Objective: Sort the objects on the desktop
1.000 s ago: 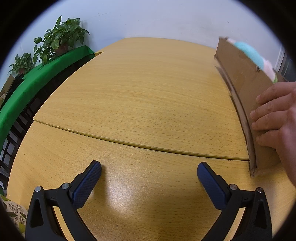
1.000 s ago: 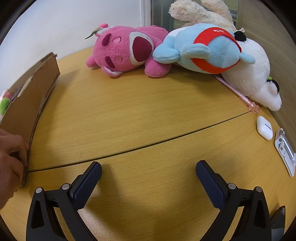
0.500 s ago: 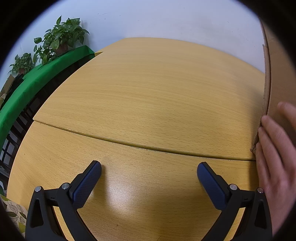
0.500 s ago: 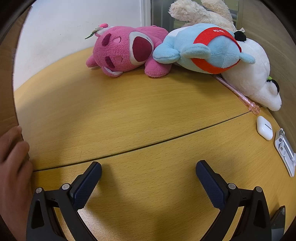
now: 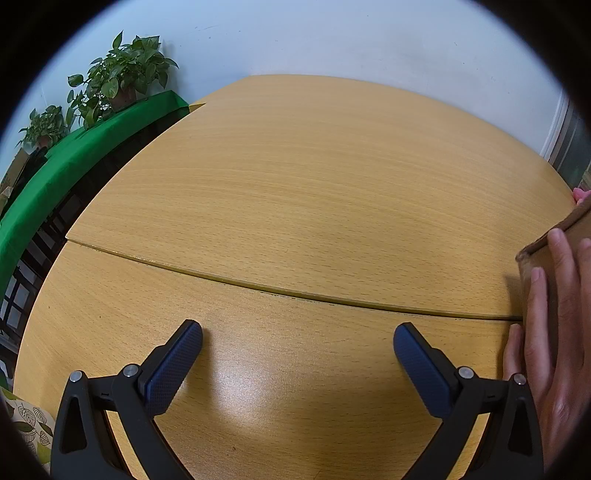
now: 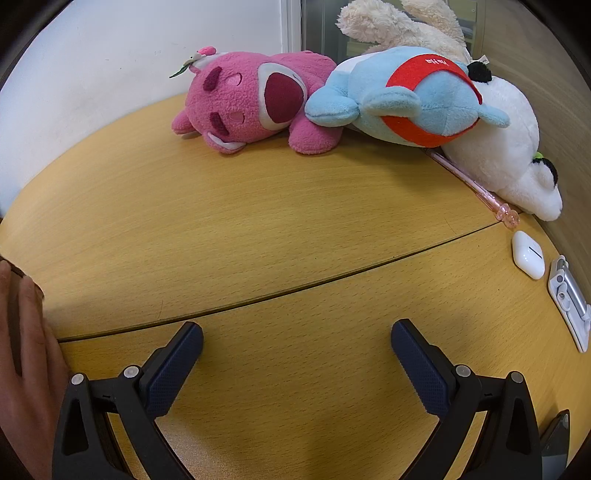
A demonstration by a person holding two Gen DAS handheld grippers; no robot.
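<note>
Both the left gripper (image 5: 297, 345) and the right gripper (image 6: 296, 343) are held wide apart over the wooden table (image 6: 258, 221), with nothing between the fingers. One cardboard box (image 5: 543, 258) is gripped by a bare hand (image 5: 554, 332) at the table's edge. Four plush toys are counted: pink (image 6: 251, 99), blue (image 6: 413, 99), white (image 6: 513, 155), cream (image 6: 399, 22). One pink pen (image 6: 476, 186), one earbud case (image 6: 528, 254) and one silver clip (image 6: 569, 299) lie at the right.

Office or meeting-room corner. Large light-wood table (image 5: 317, 192) with curved seam between two sections, plain white wall (image 5: 332, 40) behind. Far left: potted trailing plants (image 5: 125, 79) on green-draped ledge (image 5: 74, 147). Far right: glazed partition (image 6: 325, 29) behind plush toys (image 6: 332, 96). Near right: white earbud case (image 6: 528, 254), pink pen (image 6: 476, 188).
</note>
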